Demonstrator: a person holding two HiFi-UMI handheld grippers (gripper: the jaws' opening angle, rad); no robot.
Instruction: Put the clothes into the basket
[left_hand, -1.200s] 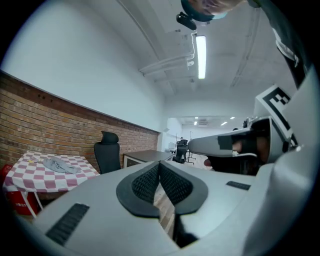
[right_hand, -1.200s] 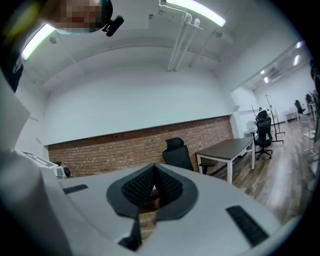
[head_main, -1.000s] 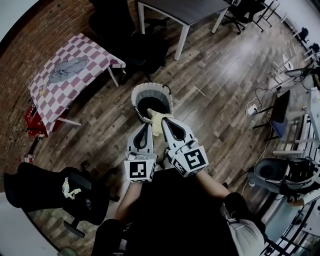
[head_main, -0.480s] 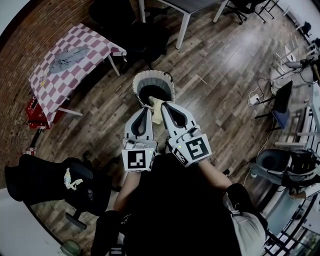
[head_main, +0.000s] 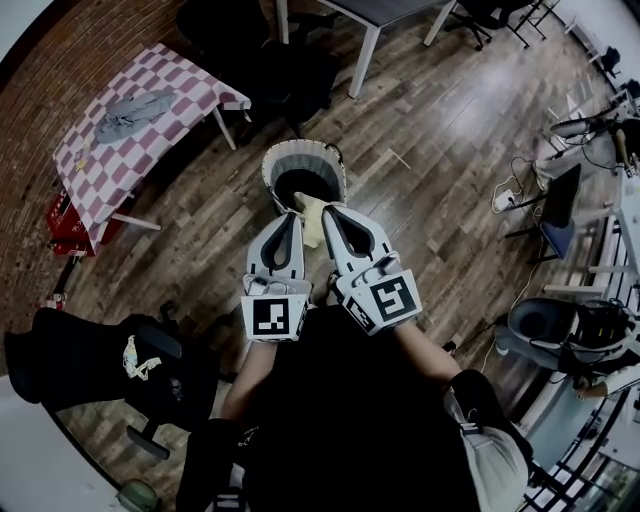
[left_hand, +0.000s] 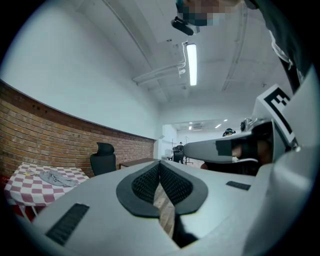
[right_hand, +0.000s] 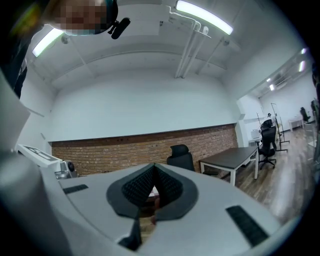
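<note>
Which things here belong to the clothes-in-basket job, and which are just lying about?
Job: basket; cream garment in the right hand-held gripper; grey garment on the checkered table.
Lying about: dark desk; black chair; red crate.

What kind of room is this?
Most likely an office or workroom: a dark desk, an office chair by the brick wall, and long ceiling lights.
</note>
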